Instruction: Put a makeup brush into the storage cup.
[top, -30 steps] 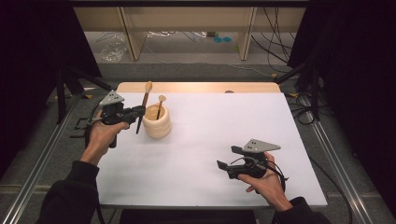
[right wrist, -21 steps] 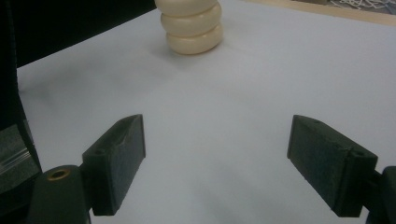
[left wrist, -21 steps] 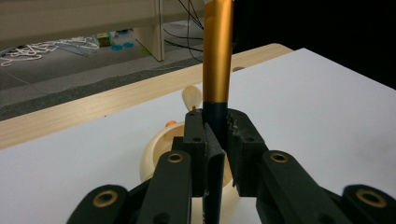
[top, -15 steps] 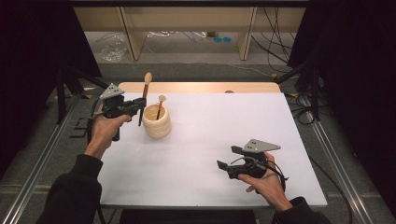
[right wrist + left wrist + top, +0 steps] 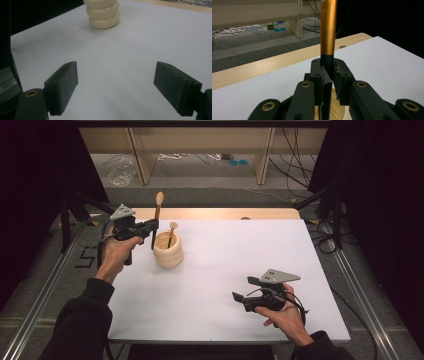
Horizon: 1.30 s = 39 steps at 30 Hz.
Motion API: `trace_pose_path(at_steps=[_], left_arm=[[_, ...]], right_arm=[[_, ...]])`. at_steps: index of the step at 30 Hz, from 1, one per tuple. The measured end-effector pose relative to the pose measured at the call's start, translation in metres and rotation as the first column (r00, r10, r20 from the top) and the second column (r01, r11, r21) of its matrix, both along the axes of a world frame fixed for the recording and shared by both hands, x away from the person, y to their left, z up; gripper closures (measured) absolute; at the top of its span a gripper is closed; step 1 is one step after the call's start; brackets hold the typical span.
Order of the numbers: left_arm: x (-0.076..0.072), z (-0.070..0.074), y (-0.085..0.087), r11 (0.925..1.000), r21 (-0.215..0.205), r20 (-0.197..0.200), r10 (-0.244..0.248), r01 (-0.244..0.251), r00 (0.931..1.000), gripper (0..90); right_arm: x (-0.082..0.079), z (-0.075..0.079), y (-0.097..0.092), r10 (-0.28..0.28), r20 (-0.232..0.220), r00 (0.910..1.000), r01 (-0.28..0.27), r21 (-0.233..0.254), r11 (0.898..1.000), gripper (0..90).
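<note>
A cream ribbed holder [image 5: 168, 249] stands at the left of the white tabletop [image 5: 240, 265], with one wooden spoon [image 5: 171, 233] upright inside it. Just to its left, my left gripper [image 5: 153, 225] is shut on a second wooden spoon [image 5: 156, 215], held upright above the table. The left gripper view has that spoon's dark lower handle [image 5: 327, 75] pinched between the jaws and the golden shaft [image 5: 328, 27] rising above them. My right gripper [image 5: 239, 299] hovers low over the front right of the table, open and with nothing in it; its two pads [image 5: 63, 82] stand wide apart facing the holder [image 5: 102, 13].
A wooden strip [image 5: 215, 213] runs along the table's far edge. Beyond it, shelving legs, cables and small blue items lie on the floor [image 5: 235, 162]. Metal rails [image 5: 360, 285] flank the table on both sides.
My left gripper has carried its spoon slightly up and toward the holder, and the spoon stands more upright. The right gripper has kept still.
</note>
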<state>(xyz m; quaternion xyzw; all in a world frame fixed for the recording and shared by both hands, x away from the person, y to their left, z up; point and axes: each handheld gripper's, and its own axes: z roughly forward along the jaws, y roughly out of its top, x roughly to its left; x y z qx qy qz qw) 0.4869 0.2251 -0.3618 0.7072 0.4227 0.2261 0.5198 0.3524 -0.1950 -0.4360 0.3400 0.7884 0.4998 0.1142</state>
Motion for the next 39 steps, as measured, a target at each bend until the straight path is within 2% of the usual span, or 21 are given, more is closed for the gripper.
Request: trace_pose_path(at_steps=[1, 2, 6, 7, 8, 12, 15, 22, 29, 31, 33, 39], left_arm=[[0.002, -0.001, 0.000, 1.0000, 0.000, -0.003, 0.002, -0.002, 1.0000, 78.8], [0.003, -0.002, -0.001, 1.0000, -0.005, -0.006, 0.004, -0.004, 1.0000, 78.8], [0.008, -0.003, -0.003, 1.0000, -0.004, -0.008, 0.007, -0.007, 0.9999, 78.9], [0.009, -0.002, -0.004, 0.9999, -0.010, -0.009, 0.007, -0.008, 0.9999, 78.8], [0.009, -0.001, -0.004, 0.9999, -0.007, -0.009, 0.009, -0.009, 0.9999, 78.9], [0.013, 0.006, -0.008, 1.0000, -0.005, 0.002, 0.008, -0.008, 1.0000, 78.8], [0.017, 0.005, -0.010, 0.9999, 0.001, 0.004, 0.010, -0.010, 0.9999, 78.8], [0.024, -0.002, -0.016, 0.9998, -0.009, -0.005, 0.015, -0.015, 0.9999, 78.8], [0.030, -0.011, -0.023, 0.9999, -0.006, -0.011, 0.016, -0.016, 0.9998, 78.8], [0.031, -0.014, -0.024, 0.9998, 0.001, -0.015, 0.020, -0.020, 0.9997, 78.8], [0.031, -0.018, -0.023, 0.9998, 0.012, -0.017, 0.019, -0.019, 0.9997, 78.8], [0.033, -0.028, -0.023, 0.9996, 0.005, -0.028, 0.029, -0.029, 0.9992, 78.8]], right_arm=[[0.000, 0.000, 0.000, -0.001, 0.000, 1.0000, 0.001, 0.000, 1.000, 20.4], [0.001, 0.000, -0.001, -0.004, 0.019, 0.9998, 0.004, -0.004, 1.000, 20.3], [0.001, 0.000, -0.001, -0.003, 0.020, 0.9998, 0.003, -0.004, 1.000, 20.3], [0.000, 0.000, 0.000, -0.001, 0.001, 1.0000, 0.001, 0.000, 1.000, 20.3], [0.001, 0.000, -0.001, -0.005, 0.020, 0.9998, 0.006, -0.007, 1.000, 20.4], [0.001, 0.000, -0.001, -0.005, 0.020, 0.9998, 0.005, -0.006, 1.000, 20.4], [0.001, 0.000, -0.001, -0.005, 0.020, 0.9998, 0.005, -0.006, 1.000, 20.4], [0.000, 0.001, -0.002, -0.007, 0.012, 0.9999, 0.007, -0.017, 1.000, 20.4], [0.001, 0.000, -0.001, -0.003, 0.018, 0.9998, 0.003, -0.003, 1.000, 20.4], [0.000, 0.001, -0.002, -0.006, 0.013, 0.9999, 0.006, -0.017, 1.000, 20.4], [0.001, 0.000, -0.001, -0.003, 0.020, 0.9998, 0.003, -0.002, 1.000, 20.4], [0.000, 0.001, -0.001, -0.003, 0.014, 0.9999, 0.003, -0.012, 1.000, 20.4]])
